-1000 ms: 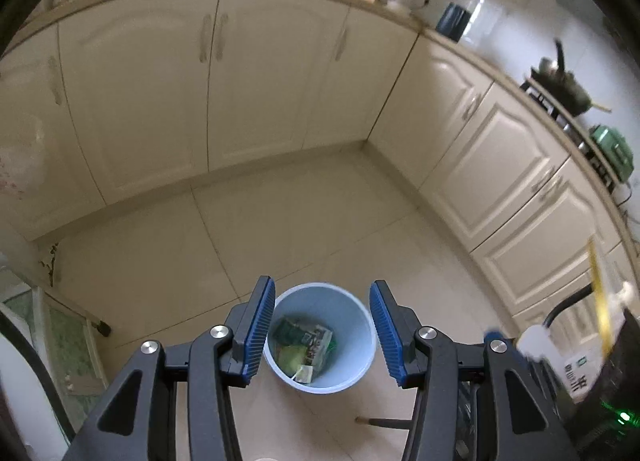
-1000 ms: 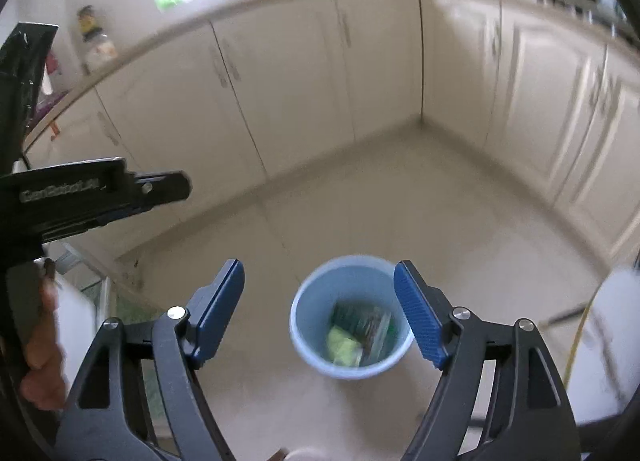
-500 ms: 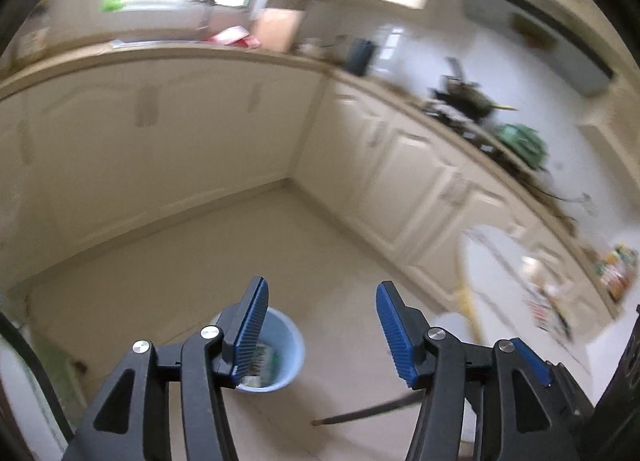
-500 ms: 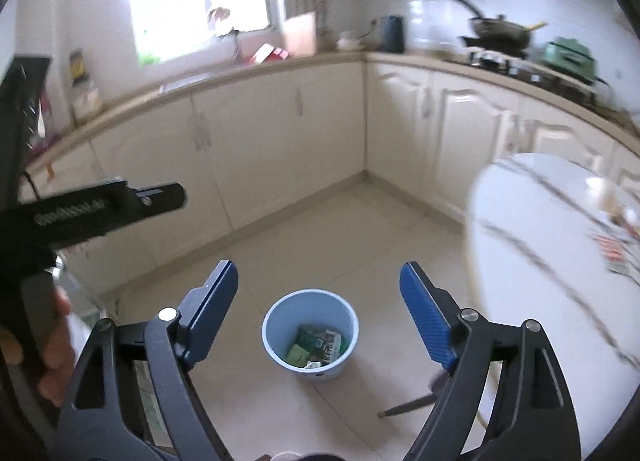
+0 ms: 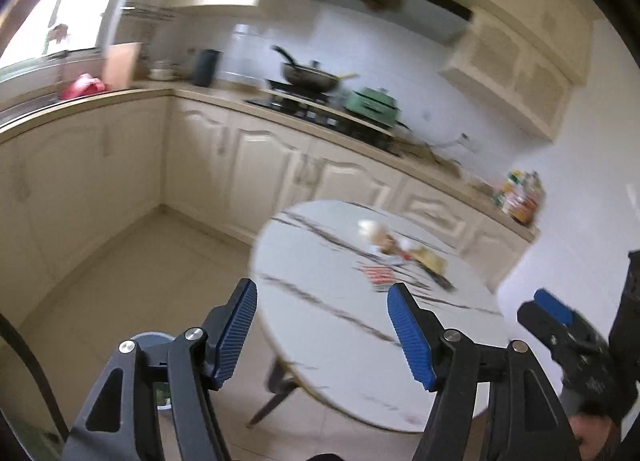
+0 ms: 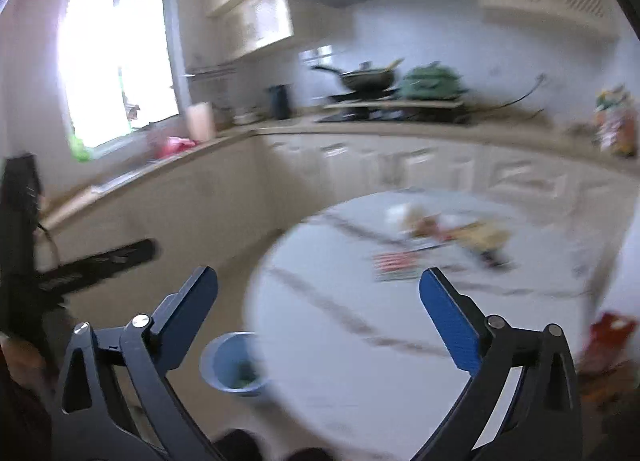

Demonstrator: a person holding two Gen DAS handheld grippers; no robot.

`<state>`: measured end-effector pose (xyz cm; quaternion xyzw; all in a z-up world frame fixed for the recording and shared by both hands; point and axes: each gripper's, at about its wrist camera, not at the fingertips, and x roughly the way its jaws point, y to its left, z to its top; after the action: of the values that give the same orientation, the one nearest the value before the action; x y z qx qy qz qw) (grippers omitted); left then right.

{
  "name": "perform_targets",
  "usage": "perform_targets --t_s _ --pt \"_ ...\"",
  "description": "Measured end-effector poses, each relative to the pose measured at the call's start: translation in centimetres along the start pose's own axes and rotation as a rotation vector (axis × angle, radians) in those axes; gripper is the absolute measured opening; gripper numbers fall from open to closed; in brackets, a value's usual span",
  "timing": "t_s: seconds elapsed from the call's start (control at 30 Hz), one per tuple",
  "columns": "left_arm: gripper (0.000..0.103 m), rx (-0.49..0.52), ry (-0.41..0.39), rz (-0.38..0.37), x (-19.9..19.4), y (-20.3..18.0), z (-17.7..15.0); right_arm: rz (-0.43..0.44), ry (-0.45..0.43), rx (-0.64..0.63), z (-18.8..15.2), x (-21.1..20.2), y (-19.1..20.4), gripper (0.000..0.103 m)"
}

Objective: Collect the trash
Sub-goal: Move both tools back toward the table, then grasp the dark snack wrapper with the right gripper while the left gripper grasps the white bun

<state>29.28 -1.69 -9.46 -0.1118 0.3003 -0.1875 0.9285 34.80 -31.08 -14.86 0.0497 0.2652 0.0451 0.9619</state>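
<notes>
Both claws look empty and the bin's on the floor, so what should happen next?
Probably reach toward the litter on the round table. Both the left gripper and right gripper are opening with nothing between them, and the blue bin already holds trash.

You see a round pale-blue bin (image 6: 234,365) standing upright on the floor just beside the near-left edge of the round marble table (image 6: 352,361), with green scraps lying at its bottom. On the far side of that table lies a blurred cluster of trash (image 6: 448,229): a red-striped wrapper (image 6: 394,261), a yellowish wrapper (image 6: 486,237) and a white crumpled piece (image 6: 398,215).
</notes>
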Motion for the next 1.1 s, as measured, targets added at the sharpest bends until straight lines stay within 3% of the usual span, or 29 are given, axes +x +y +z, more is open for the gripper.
perform_targets --t_s 0.13,0.23,0.47,0.73,0.87,1.0,1.1 --pt "0.066 0.097 0.027 -0.027 3.5 -3.6 2.6 -0.162 0.047 -0.051 1.2 0.0 -6.2 0.103" --pt "0.066 0.153 0.083 -0.031 7.9 -6.2 4.8 -0.225 0.114 -0.074 1.7 2.1 -10.2 0.103" --pt "0.066 0.197 0.212 -0.027 20.2 -11.3 11.1 -0.138 0.275 -0.027 1.3 9.7 -16.6 0.103" --pt "0.066 0.178 0.324 -0.011 30.8 -11.9 13.1 -0.080 0.414 0.061 -1.1 20.2 -21.7 0.101" --pt "0.066 0.170 0.398 -0.008 35.0 -11.7 13.2 -0.067 0.462 0.070 -1.6 23.3 -22.7 0.092" --pt "0.066 0.168 0.421 -0.009 37.9 -11.7 13.2 -0.079 0.492 0.066 -1.9 25.5 -23.4 0.082" --pt "0.066 0.168 0.439 0.002 40.7 -11.8 13.4 -0.106 0.495 0.013 -1.8 26.0 -23.3 0.064"
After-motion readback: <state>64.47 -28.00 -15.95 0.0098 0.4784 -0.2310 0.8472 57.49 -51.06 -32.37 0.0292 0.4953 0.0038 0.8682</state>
